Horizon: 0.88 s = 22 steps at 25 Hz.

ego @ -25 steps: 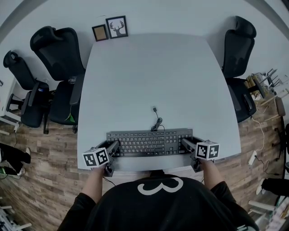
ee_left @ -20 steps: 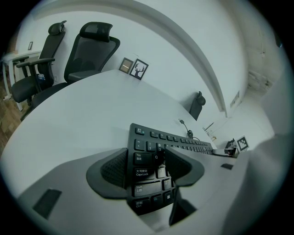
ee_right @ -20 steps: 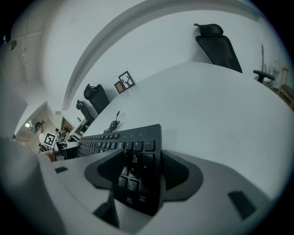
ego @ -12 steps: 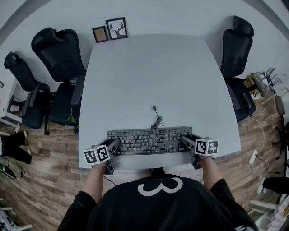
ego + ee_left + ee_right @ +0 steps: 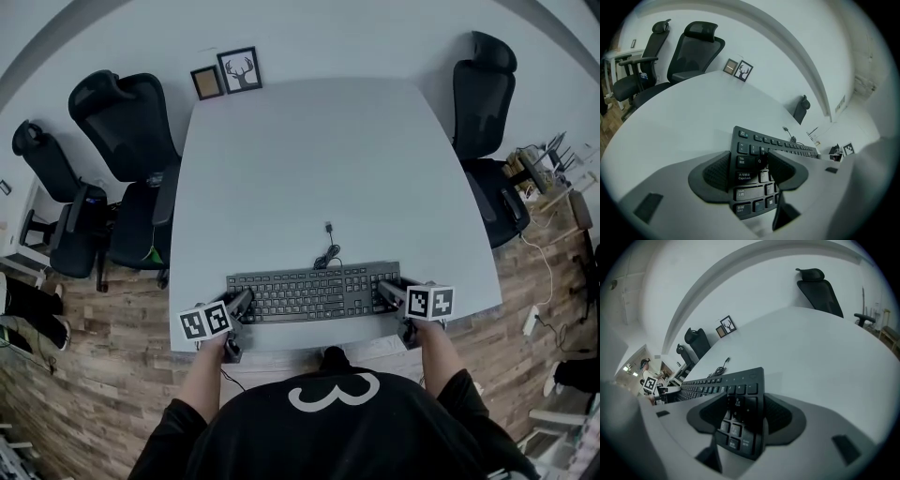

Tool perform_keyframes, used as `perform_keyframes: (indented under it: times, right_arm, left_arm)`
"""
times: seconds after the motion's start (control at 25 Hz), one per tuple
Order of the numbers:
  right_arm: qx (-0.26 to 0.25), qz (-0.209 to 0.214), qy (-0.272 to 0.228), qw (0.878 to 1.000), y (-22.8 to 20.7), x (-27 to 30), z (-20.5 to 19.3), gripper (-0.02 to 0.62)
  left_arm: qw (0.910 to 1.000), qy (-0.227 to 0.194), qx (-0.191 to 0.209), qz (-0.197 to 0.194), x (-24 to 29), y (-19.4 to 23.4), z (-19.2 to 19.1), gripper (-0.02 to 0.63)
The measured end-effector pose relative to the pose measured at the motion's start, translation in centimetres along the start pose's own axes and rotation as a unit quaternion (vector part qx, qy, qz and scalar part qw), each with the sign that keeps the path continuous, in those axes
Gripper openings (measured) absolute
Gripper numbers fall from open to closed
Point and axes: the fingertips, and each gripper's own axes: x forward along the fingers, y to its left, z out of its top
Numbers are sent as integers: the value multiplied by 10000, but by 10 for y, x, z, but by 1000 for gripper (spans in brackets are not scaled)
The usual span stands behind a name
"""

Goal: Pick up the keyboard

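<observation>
Spanning most of the head view, big pale table [image 5: 319, 159], bare apart from the target. Keyboard [image 5: 314, 292] lies flat along the near edge, right in front of the person, so both ends are reachable without leaning. It looks not yet lifted.

Left gripper [image 5: 246, 302] is on the keyboard's left end and right gripper [image 5: 384, 292] on its right end, both angled down and inward. Two-ended hold makes sense: board is long and thin, and one end alone would let it sag or swing.

Left gripper view: left-hand pad [image 5: 717, 171] against the outer edge by the Tab and Caps keys, the other pad down on the keys, so it reads as clamped on the keyboard end. Right gripper view: same on the number-pad end, one pad [image 5: 780, 416] at the outer edge, the other over the keys. Clenched on the board too, judging by contact.

Cable [image 5: 328, 251] is coiled loose behind, plug free, so it shouldn't tug.
</observation>
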Motion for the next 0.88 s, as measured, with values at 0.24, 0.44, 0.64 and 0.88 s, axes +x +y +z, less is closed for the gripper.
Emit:
perform_keyframes:
  times: [0.24,0.44,0.64,0.88]
  right_arm:
    - [-98,112,-352,9993,14,-16,11,244]
    - [-320,236,-865,9955,38,-42,34,244]
    - [-737,326,-1509,9853,78,-80,70,244]
    - [-1168,379,-2285,9658,127,-136,112,244]
  left_arm:
    - [9993,-307,218,-46,-23,-11,17,259]
    - [9955,-791,516,-125,-56,-28,45,259]
    - [9872,-1398,722,-265,-101,-45,79,259]
    - [9684,-2180,1088,-539,-164,-77,127,259]
